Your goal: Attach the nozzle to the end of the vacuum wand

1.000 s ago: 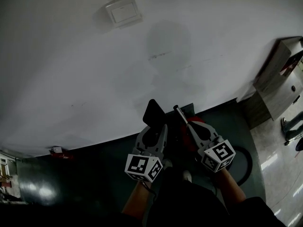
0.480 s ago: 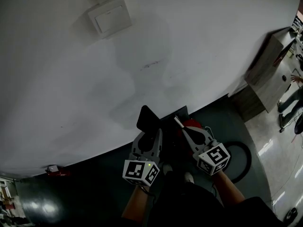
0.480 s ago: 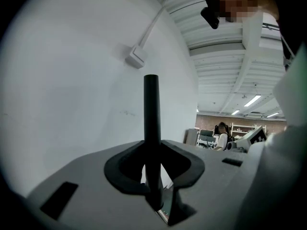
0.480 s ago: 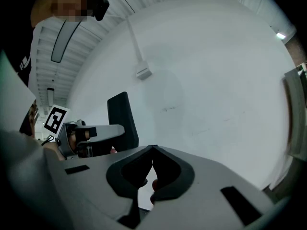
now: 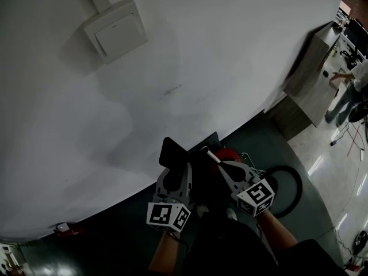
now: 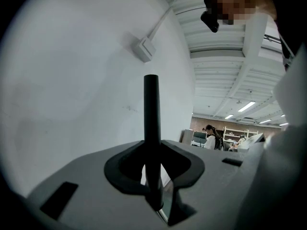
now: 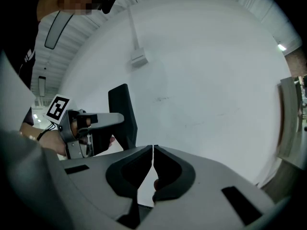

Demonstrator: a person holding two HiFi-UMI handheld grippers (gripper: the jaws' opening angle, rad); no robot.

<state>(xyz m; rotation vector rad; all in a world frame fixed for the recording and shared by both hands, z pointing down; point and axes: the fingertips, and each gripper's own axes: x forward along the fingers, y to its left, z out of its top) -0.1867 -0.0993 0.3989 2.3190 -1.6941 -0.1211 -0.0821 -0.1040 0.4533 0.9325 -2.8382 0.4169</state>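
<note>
A flat black nozzle [image 5: 172,152] stands up between the jaws of my left gripper [image 5: 176,170], which is shut on its lower end. In the left gripper view the nozzle [image 6: 151,114] shows edge-on, upright against the white wall. My right gripper [image 5: 214,157] is level with it, a hand's width to the right, shut with nothing between its jaws [image 7: 153,153]. Its camera sees the left gripper [image 7: 91,128] and the nozzle [image 7: 122,116] at the left. A red vacuum body [image 5: 231,154] lies under the grippers. I cannot make out the wand.
A white wall [image 5: 218,56] fills most of the head view, with a switch box [image 5: 115,30] and conduit at the upper left. A black hose loop [image 5: 294,191] lies on the dark floor. At the right stand a wooden cabinet [image 5: 310,94] and a person [image 5: 348,88].
Both grippers have sunk a little and drawn lower in the head view, keeping their spacing. The nozzle stays in the left gripper. The head view has swung, and the switch box now sits further left.
</note>
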